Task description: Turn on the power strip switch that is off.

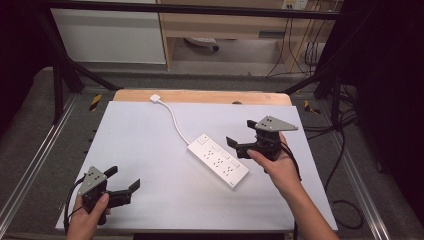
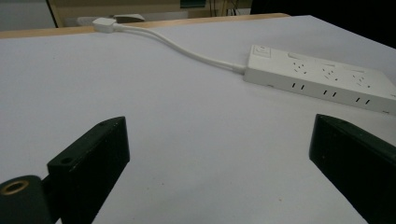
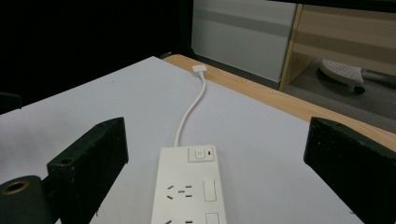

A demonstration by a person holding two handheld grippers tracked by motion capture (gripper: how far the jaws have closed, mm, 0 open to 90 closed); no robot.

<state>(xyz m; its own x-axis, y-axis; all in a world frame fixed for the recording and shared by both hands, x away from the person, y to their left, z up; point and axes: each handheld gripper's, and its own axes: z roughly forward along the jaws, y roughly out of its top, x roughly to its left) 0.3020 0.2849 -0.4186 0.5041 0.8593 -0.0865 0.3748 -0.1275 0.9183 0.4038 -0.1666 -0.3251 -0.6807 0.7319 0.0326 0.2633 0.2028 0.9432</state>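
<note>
A white power strip (image 1: 218, 160) lies slantwise in the middle of the white tabletop (image 1: 150, 150). Its white cable (image 1: 174, 121) curves back to a white plug (image 1: 155, 98) near the far edge. The strip has several sockets and a switch (image 3: 201, 153) at its cable end. My right gripper (image 1: 240, 139) is held open just right of the strip, its jaws pointing at the strip's cable end (image 3: 187, 186). My left gripper (image 1: 123, 180) rests open at the near left corner, far from the strip (image 2: 322, 77), with nothing between its jaws.
A wooden strip (image 1: 200, 96) runs along the table's far edge. Black frame bars (image 1: 60, 75) stand at both sides. Behind are a wooden cabinet (image 1: 225, 25) and loose cables (image 1: 300, 45) on the floor.
</note>
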